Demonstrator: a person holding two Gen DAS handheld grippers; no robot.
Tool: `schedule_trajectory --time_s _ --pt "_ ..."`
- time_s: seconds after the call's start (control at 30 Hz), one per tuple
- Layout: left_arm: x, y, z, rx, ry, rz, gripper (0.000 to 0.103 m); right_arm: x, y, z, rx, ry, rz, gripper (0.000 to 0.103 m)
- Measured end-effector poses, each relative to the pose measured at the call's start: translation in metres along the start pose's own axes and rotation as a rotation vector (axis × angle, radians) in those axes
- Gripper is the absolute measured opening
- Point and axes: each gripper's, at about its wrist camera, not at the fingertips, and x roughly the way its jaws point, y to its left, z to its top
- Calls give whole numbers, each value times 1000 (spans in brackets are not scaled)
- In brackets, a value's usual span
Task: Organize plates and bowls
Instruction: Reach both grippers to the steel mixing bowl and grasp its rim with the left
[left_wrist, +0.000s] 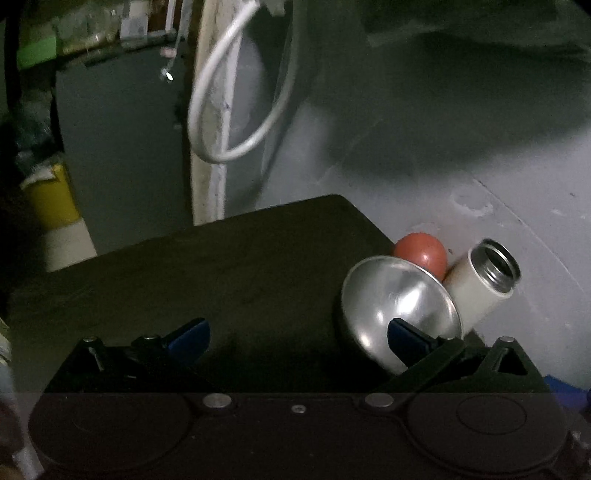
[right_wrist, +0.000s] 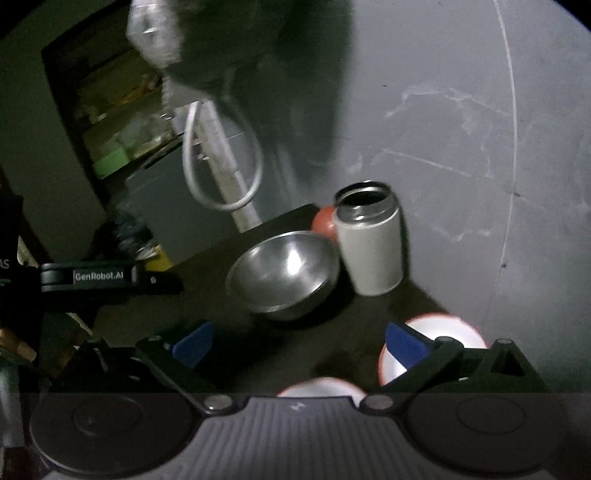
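A steel bowl (left_wrist: 400, 306) sits near the back right of a dark table (left_wrist: 207, 266); it also shows in the right wrist view (right_wrist: 284, 273). My left gripper (left_wrist: 299, 338) is open and empty, its right fingertip (left_wrist: 406, 338) in front of the bowl's rim. My right gripper (right_wrist: 299, 341) is open and empty, low over the table. Two white dishes with red rims lie near it: one (right_wrist: 443, 328) behind the right fingertip, one (right_wrist: 319, 387) partly hidden under the gripper body. The left gripper's body (right_wrist: 88, 277) shows at the left.
A white open-topped flask (right_wrist: 369, 243) stands right of the bowl, a red ball (right_wrist: 325, 221) behind them; both show in the left wrist view, flask (left_wrist: 480, 280), ball (left_wrist: 421, 253). A grey wall is close behind. A white cable loop (left_wrist: 229, 92) hangs beyond the table's far edge.
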Motion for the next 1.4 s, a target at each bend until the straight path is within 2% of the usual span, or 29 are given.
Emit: schedule_trajectory --time_s 0.13,0.27,0.47,0.57,0.67,0.73,0.77,0.8,0.83,0.97,1.07,1.2,1.4 --pt "35 -8 11 -8 33 14 102 26 -7 12 28 -13 -20 102" --pt "58 -17 15 40 57 40 100 49 -8 21 17 -6 -45 89" --pt "68 -16 12 40 98 48 89 78 -14 28 64 39 -54 72" --pt "68 -14 11 13 115 32 77 91 -16 30 81 56 -60 66" --pt "69 -15 9 3 133 16 53 100 -18 32 98 74 -64 60" --pt "70 -15 8 -2 139 -22 36 104 -19 31 108 87 -64 56" --pt "70 -17 8 2 138 -29 33 104 -19 30 113 93 -63 51" --pt "70 -18 8 8 139 -37 24 106 -20 30 121 99 -62 43" --pt "69 -19 8 14 140 -49 15 108 -20 29 130 107 -57 40" --pt "64 -22 5 22 138 -47 13 113 -24 28 162 124 -23 25" --pt "52 -23 -1 27 121 -43 13 112 -23 28 166 133 -18 24" --pt "11 -26 -12 32 70 -44 14 96 -16 25 140 123 14 24" --pt "-60 -26 -40 40 10 -61 15 45 -6 11 119 101 83 23"
